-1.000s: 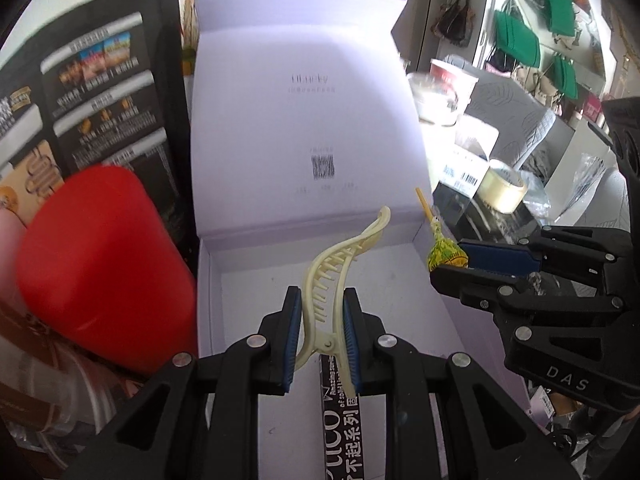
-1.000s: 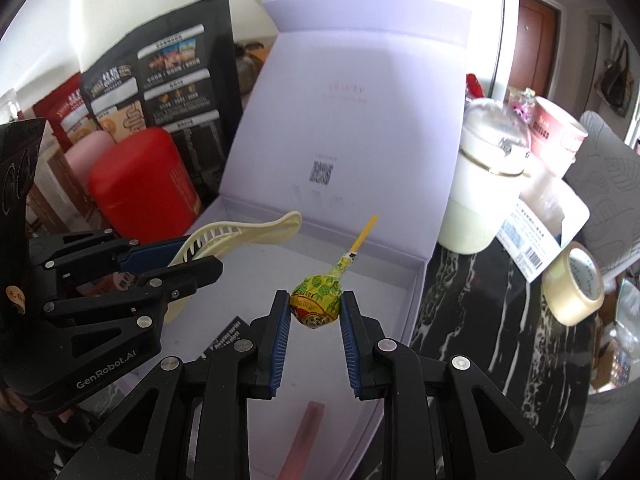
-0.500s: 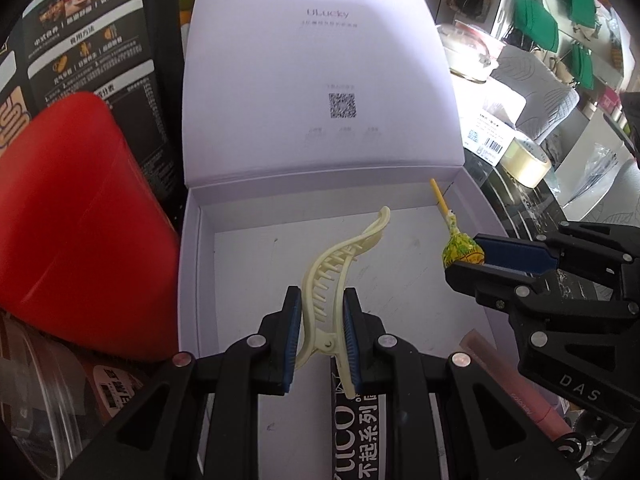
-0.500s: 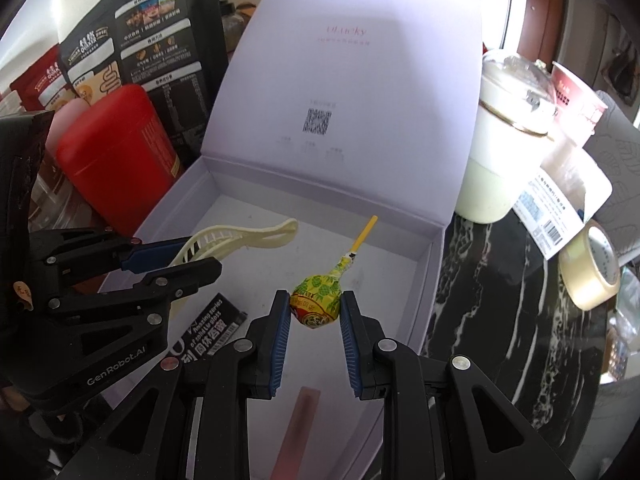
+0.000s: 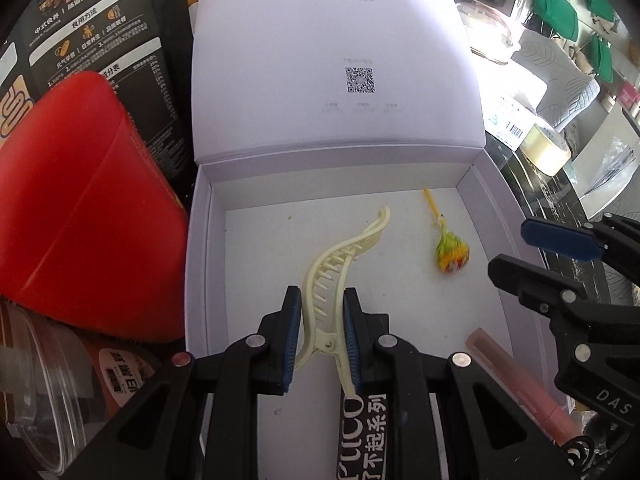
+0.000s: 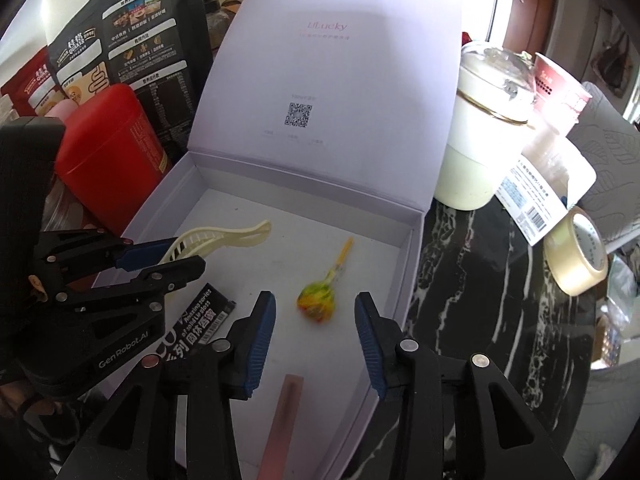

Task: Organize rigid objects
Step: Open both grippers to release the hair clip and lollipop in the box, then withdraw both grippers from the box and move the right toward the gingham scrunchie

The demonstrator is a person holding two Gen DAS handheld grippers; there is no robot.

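Lollipop (image 6: 316, 307) lies loose (blurred) between just-opened right tongs (image 6: 316, 340).

Both wrist views look steeply down, close, into the same open lavender box (image 5: 208, 240) from adjacent sides.

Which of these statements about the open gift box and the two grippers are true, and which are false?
1. The left gripper grips the cream hair clip. True.
2. The right gripper clamps the lollipop. False: its pads stand apart, having just opened, and the lollipop is free in the box.
3. The box lid is closed. False: it stands open.
4. A tape roll lies outside the box. True.
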